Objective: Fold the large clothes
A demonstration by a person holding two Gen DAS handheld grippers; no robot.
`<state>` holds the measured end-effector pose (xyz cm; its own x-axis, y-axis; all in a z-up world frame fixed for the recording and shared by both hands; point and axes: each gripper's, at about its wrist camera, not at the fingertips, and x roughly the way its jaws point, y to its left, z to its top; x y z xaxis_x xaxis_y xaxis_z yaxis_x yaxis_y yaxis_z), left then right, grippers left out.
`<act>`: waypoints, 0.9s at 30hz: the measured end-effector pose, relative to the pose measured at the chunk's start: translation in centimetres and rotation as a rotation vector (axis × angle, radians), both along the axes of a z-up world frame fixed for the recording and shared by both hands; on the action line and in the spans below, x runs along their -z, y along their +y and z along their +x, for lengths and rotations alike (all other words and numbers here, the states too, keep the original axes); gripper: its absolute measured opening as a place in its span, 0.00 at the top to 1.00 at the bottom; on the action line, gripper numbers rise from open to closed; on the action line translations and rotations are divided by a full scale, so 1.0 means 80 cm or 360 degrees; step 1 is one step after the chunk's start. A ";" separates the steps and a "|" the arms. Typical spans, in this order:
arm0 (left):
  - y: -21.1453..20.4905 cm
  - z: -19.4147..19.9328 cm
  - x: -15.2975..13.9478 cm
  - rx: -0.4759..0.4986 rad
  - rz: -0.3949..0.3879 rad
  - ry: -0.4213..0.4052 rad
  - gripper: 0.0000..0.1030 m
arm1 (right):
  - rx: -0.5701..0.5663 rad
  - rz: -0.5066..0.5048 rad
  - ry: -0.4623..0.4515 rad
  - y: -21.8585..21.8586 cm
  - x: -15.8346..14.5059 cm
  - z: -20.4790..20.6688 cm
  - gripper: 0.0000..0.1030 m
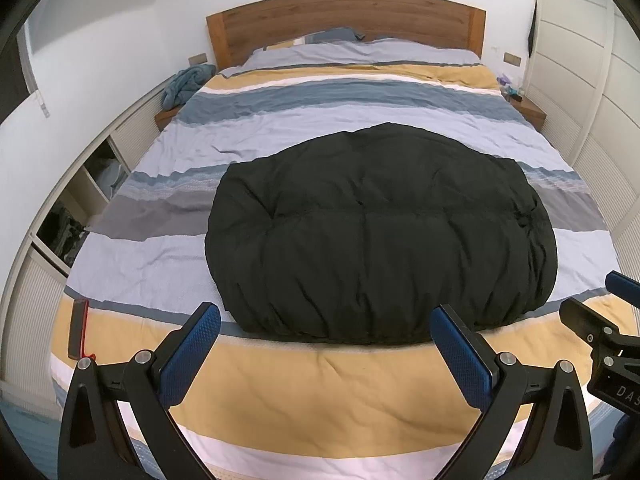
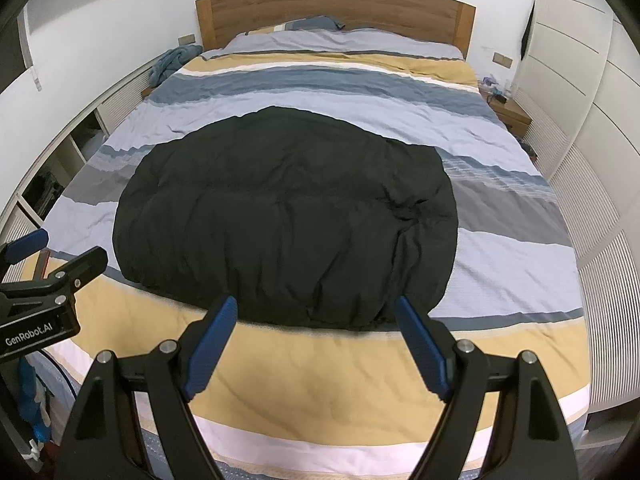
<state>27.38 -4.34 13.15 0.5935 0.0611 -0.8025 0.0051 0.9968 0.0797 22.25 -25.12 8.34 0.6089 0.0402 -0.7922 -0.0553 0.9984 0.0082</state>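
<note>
A large black puffy garment (image 1: 380, 236) lies folded in a rounded bundle on the striped bedcover (image 1: 320, 384). It also shows in the right wrist view (image 2: 288, 220). My left gripper (image 1: 326, 314) is open and empty, held just short of the garment's near edge. My right gripper (image 2: 316, 306) is open and empty, also just short of the near edge. The right gripper shows at the right edge of the left wrist view (image 1: 600, 320). The left gripper shows at the left edge of the right wrist view (image 2: 52, 268).
A wooden headboard (image 1: 344, 20) and pillows stand at the far end. A blue cloth (image 1: 186, 82) lies on the left nightstand. A red-edged dark phone (image 1: 78, 326) lies on the bed's near left. White cabinets (image 1: 592, 92) line the right side.
</note>
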 end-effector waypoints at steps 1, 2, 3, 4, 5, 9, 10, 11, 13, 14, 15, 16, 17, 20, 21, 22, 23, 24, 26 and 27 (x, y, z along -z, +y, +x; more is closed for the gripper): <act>0.000 0.000 0.000 0.0001 -0.0001 -0.0001 0.00 | 0.0000 -0.0003 0.0000 0.000 0.000 0.000 0.21; 0.000 0.000 0.000 0.0001 -0.0002 -0.0003 0.00 | 0.0002 -0.0004 -0.0002 -0.001 -0.001 -0.001 0.21; 0.000 0.000 -0.001 0.0001 -0.0002 -0.0006 0.00 | 0.0004 -0.0004 -0.0004 -0.001 -0.002 -0.001 0.21; 0.000 0.000 -0.002 0.0002 -0.0004 -0.0007 0.00 | 0.0006 -0.0003 -0.0006 -0.002 -0.002 -0.002 0.21; 0.000 -0.001 -0.002 0.0001 -0.0005 -0.0009 0.00 | 0.0009 -0.0004 -0.0007 -0.002 -0.002 -0.003 0.21; 0.001 -0.004 -0.003 0.0005 -0.0004 -0.0013 0.00 | 0.0020 -0.0004 -0.0010 -0.006 -0.003 -0.005 0.21; 0.000 -0.004 -0.002 0.0006 -0.0003 -0.0013 0.00 | 0.0024 -0.0005 -0.0011 -0.007 -0.003 -0.005 0.21; 0.000 -0.005 -0.002 0.0007 -0.0003 -0.0013 0.00 | 0.0028 -0.0005 -0.0012 -0.008 -0.004 -0.006 0.21; 0.000 -0.005 -0.003 0.0005 -0.0003 -0.0014 0.00 | 0.0037 -0.0003 -0.0015 -0.011 -0.005 -0.007 0.21; 0.000 -0.005 -0.003 0.0005 -0.0003 -0.0014 0.00 | 0.0042 -0.0003 -0.0017 -0.012 -0.005 -0.007 0.21; 0.000 -0.005 -0.003 0.0005 -0.0002 -0.0015 0.00 | 0.0047 -0.0003 -0.0019 -0.013 -0.006 -0.008 0.21; 0.000 -0.005 -0.002 0.0006 -0.0002 -0.0015 0.00 | 0.0051 -0.0003 -0.0020 -0.015 -0.006 -0.009 0.21; 0.000 -0.005 -0.002 0.0007 -0.0002 -0.0015 0.00 | 0.0055 -0.0003 -0.0022 -0.016 -0.006 -0.009 0.21; -0.001 -0.006 -0.003 0.0009 -0.0002 -0.0017 0.00 | 0.0070 -0.0003 -0.0024 -0.019 -0.007 -0.011 0.21; -0.001 -0.007 -0.003 0.0012 0.0000 -0.0019 0.00 | 0.0075 -0.0004 -0.0026 -0.021 -0.008 -0.012 0.21; -0.002 -0.008 -0.004 0.0015 0.0000 -0.0021 0.00 | 0.0078 -0.0005 -0.0027 -0.022 -0.008 -0.012 0.21; -0.002 -0.009 -0.004 0.0017 0.0001 -0.0022 0.00 | 0.0080 -0.0005 -0.0028 -0.023 -0.008 -0.012 0.21; -0.002 -0.010 -0.005 0.0018 0.0002 -0.0023 0.00 | 0.0082 -0.0005 -0.0028 -0.024 -0.008 -0.012 0.21; -0.003 -0.012 -0.006 0.0018 0.0006 -0.0028 0.00 | 0.0086 -0.0007 -0.0032 -0.025 -0.008 -0.012 0.21; -0.003 -0.012 -0.006 0.0019 0.0007 -0.0029 0.00 | 0.0089 -0.0006 -0.0033 -0.026 -0.008 -0.013 0.21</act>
